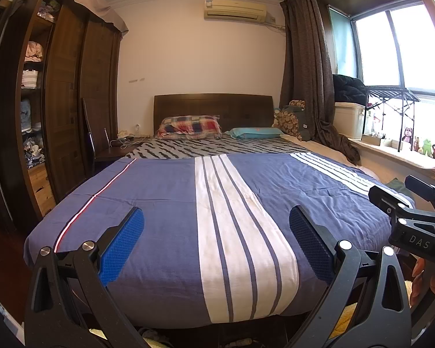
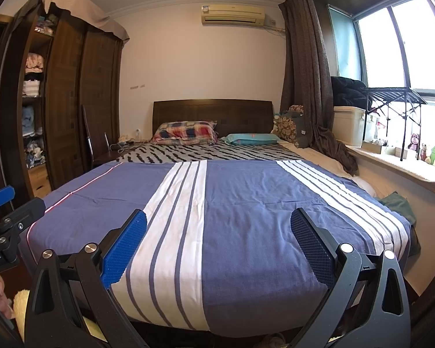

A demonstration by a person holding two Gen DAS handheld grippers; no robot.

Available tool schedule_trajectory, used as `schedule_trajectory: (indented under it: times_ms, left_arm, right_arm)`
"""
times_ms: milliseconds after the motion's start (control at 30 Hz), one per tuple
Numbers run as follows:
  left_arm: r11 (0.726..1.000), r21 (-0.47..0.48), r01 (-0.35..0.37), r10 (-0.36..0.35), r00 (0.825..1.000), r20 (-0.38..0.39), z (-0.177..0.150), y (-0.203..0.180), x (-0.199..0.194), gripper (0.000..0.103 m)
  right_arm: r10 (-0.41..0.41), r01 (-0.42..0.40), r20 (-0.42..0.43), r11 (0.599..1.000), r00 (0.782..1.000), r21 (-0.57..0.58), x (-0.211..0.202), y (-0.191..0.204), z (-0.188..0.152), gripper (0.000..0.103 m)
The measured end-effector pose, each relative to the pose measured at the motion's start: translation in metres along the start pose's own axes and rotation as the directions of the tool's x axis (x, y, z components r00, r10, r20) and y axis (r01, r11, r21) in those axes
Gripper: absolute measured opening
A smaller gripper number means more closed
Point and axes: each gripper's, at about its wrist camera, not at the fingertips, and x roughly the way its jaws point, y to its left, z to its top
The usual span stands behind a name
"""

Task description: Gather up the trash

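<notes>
My left gripper (image 1: 216, 243) is open and empty, held at the foot of a bed with a blue and white striped cover (image 1: 165, 203). My right gripper (image 2: 218, 246) is open and empty too, beside it to the right, over the same cover (image 2: 246, 203). The right gripper's body shows at the right edge of the left wrist view (image 1: 414, 217); the left gripper's body shows at the left edge of the right wrist view (image 2: 5, 223). No trash is plainly visible on the bed. A dark green cloth (image 2: 397, 204) lies at the bed's right edge.
A dark wooden wardrobe (image 1: 69, 101) with open shelves stands left of the bed. Two pillows (image 1: 188, 127) lie at the headboard. A curtain (image 1: 310, 66), a white box (image 1: 349, 119) and toy figures (image 1: 426, 145) sit along the window sill on the right. Small items lie on the floor under the bed's foot (image 1: 153, 335).
</notes>
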Motion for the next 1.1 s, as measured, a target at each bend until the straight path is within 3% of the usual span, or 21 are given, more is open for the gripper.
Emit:
schedule_trajectory:
  times_ms: [1100]
  left_arm:
    - [0.998,-0.024,-0.054,0.053,0.998,-0.024,-0.003,0.014,0.011,0.095]
  right_arm:
    - [-0.003,0.003,-0.03,1.0,1.0,-0.016,0.008,0.003,-0.002,0.1]
